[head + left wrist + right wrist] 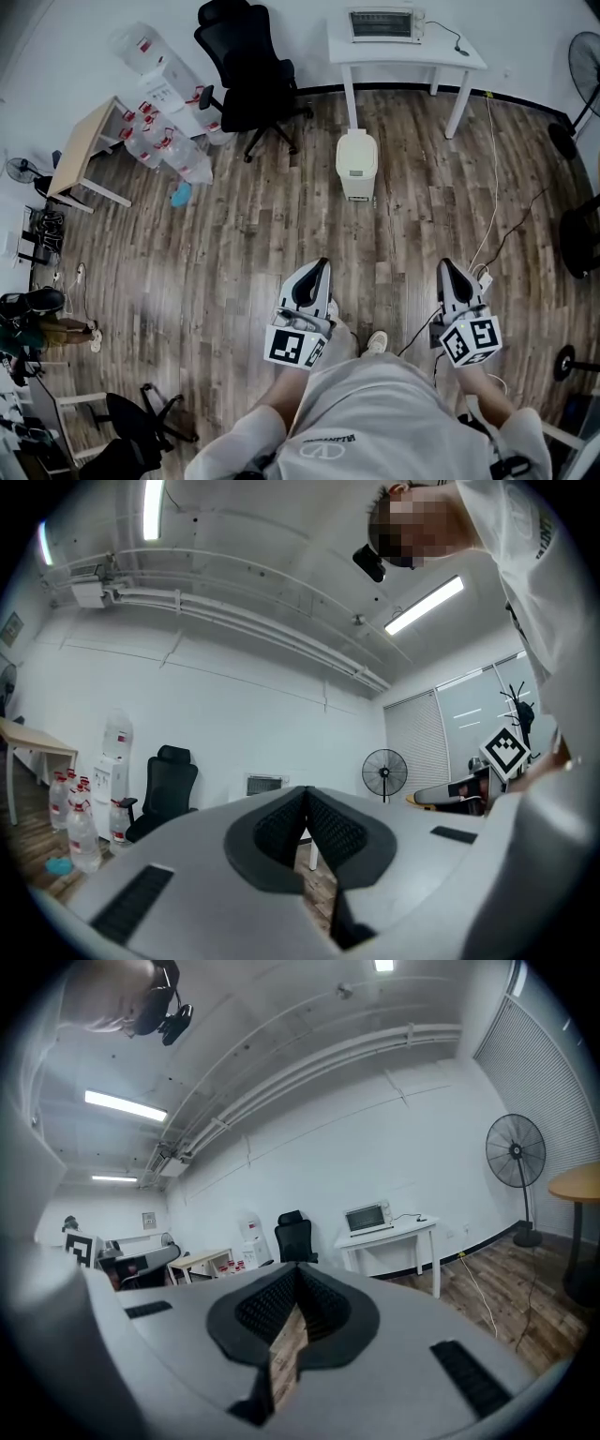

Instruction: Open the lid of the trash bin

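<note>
Trash bin (357, 164) closed; left gripper (322, 265), right gripper (448, 266) jaws pressed together, empty.

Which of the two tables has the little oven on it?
The white table against the back wall, behind the trash bin, with the oven on top. The wooden table at the left has none.

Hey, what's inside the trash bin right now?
Nothing inside shows. The trash bin has its lid shut, and the lid covers whatever the bin holds.
</note>
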The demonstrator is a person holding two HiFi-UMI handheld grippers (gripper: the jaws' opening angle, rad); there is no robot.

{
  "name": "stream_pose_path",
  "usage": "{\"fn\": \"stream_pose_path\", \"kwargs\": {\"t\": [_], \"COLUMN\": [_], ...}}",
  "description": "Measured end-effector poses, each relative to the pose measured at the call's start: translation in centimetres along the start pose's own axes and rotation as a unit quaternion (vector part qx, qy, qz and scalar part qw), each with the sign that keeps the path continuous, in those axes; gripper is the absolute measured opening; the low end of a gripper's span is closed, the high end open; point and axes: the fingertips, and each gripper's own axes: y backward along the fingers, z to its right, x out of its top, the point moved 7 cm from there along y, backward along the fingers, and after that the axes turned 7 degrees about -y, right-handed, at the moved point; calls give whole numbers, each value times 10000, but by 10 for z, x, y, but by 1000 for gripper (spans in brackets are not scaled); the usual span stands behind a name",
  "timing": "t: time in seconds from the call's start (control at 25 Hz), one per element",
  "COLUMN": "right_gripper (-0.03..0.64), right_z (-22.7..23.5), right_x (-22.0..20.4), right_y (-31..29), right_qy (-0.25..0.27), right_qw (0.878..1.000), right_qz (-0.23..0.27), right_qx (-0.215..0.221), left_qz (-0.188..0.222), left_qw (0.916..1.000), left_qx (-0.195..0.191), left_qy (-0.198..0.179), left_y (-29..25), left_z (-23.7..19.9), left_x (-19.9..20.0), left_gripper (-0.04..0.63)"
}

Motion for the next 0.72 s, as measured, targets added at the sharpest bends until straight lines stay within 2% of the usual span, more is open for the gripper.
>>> {"fn": "stream_pose_path", "kwargs": {"t": [0.36,0.72], "right_gripper": [17,17], "right_z": [-16,-35], "right_x": [-9,-5], "right_y": [-57,-147], "right_qy": [40,97], "right_qw": [9998,9986], "right_qz": [-72,-45], "right_qx": [-165,-520], "left_qz": [-22,-124], "left_qw": [9999,9983], "left_qx": [-88,-470], "left_qy": [133,317], "left_y": [-23,-76], "left_z": [-59,-146], "left_x": [-21,-48], "left_gripper": [2,2]}}
